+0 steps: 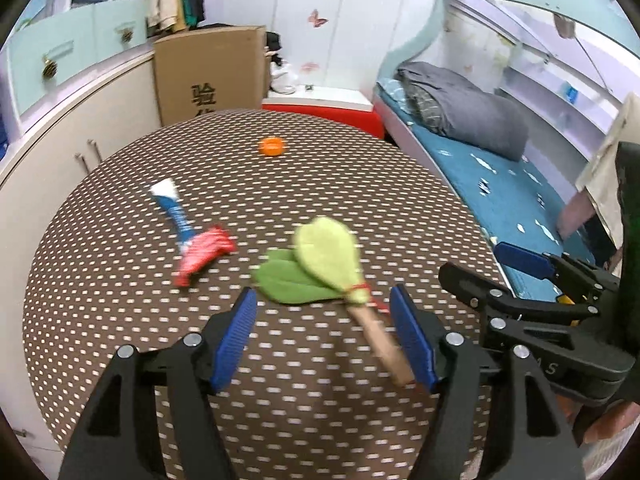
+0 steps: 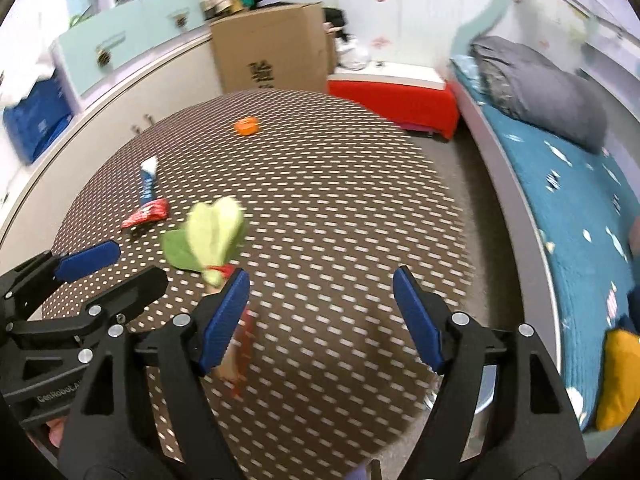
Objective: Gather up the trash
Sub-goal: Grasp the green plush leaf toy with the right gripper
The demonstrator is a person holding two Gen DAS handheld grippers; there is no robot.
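A toy leafy vegetable (image 1: 316, 268) with green felt leaves and a tan stem lies on the round dotted table (image 1: 120, 320). A crumpled red wrapper (image 1: 204, 254), a blue and white tube (image 1: 172, 212) and an orange cap (image 1: 271, 146) lie farther back. My left gripper (image 1: 324, 336) is open above the table, and the stem lies between its fingers, close to the right one. My right gripper (image 2: 320, 316) is open and empty over the table's right part. The vegetable (image 2: 208, 236), wrapper (image 2: 146, 214), tube (image 2: 147, 182) and cap (image 2: 246, 126) show in the right wrist view too.
A cardboard box (image 1: 212, 72) and a red and white box (image 1: 320, 110) stand behind the table. Cabinets (image 1: 60, 140) run along the left. A bed (image 1: 500, 168) with blue sheet and grey bedding lies on the right. The right gripper shows at the right edge (image 1: 532, 280).
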